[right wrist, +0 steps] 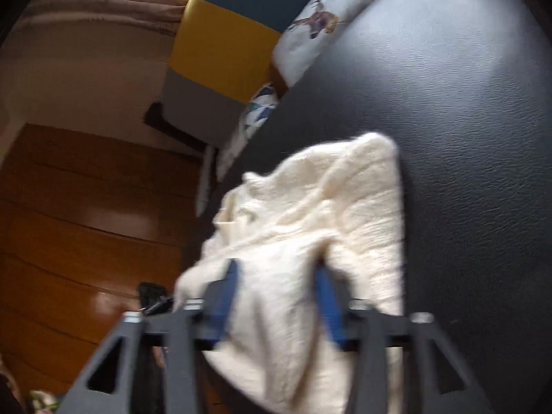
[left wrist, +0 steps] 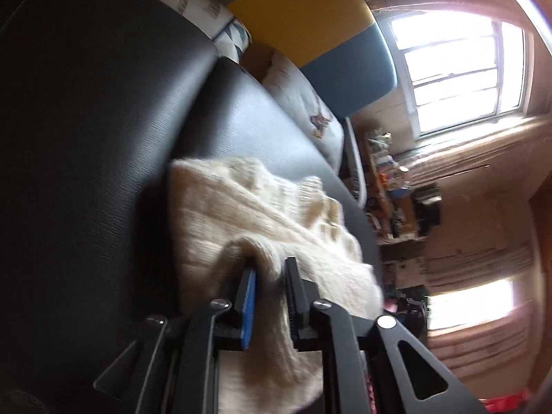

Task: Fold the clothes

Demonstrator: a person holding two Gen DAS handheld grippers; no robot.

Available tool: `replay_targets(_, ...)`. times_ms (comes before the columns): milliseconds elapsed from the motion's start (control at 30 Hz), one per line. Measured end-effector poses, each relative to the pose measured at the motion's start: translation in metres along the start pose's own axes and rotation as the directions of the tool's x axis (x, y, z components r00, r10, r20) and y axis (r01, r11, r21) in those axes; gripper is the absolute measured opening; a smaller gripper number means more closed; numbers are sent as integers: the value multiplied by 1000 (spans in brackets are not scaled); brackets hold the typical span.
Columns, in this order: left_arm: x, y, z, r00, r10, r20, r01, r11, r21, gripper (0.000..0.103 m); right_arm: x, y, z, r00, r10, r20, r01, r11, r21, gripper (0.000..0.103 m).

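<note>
A cream knitted garment (left wrist: 241, 207) lies bunched on a black leather-like surface (left wrist: 103, 138). In the left wrist view my left gripper (left wrist: 270, 269) has a raised fold of the knit between its fingers. The jaws stand slightly apart and the blue pad (left wrist: 249, 296) shows a small gap to the cloth. In the right wrist view the same garment (right wrist: 327, 200) lies on the black surface (right wrist: 465, 103). My right gripper (right wrist: 276, 269) is wide open, with a loose hump of knit between its blue pads (right wrist: 327, 303). The cloth's near edge hangs under both grippers.
Printed pillows (left wrist: 303, 103) (right wrist: 310, 34) lean against a yellow and blue headboard (left wrist: 303, 10) (right wrist: 220, 45). A bright window (left wrist: 459, 69) and a cluttered shelf (left wrist: 390, 186) lie beyond the surface's edge. Brown wooden panels (right wrist: 86, 224) stand on the left of the right wrist view.
</note>
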State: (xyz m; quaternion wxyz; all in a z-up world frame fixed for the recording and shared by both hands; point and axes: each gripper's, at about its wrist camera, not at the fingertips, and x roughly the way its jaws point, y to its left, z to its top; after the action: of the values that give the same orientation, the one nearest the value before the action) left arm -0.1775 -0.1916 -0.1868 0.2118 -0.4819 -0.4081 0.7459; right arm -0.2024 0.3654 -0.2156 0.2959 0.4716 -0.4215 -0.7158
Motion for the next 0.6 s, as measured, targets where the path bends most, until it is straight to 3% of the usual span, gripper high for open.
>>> replay_targets(67, -2, -11, -1, 1000, -1, -11, 1, 1000, 28, 16, 1, 15, -9, 998, 36, -52, -37, 999, -15, 88)
replay_targets(167, -5, -15, -9, 999, -44, -19, 45, 999, 23, 20, 2, 30, -25, 993, 56, -108, -61, 997, -45, 88)
replay_targets(333, -1, -16, -11, 992, -124, -32, 124, 992, -15, 26, 25, 30, -29, 990, 62, -124, -67, 997, -32, 89)
replay_targets(500, 18, -27, 18, 983, -186, -3, 186, 982, -27, 26, 31, 38, -2, 992, 112, -64, -115, 992, -44, 90)
replay_targets(600, 28, -17, 40, 986, -162, 48, 165, 983, -80, 26, 39, 40, 22, 995, 102, 14, -101, 994, -38, 90)
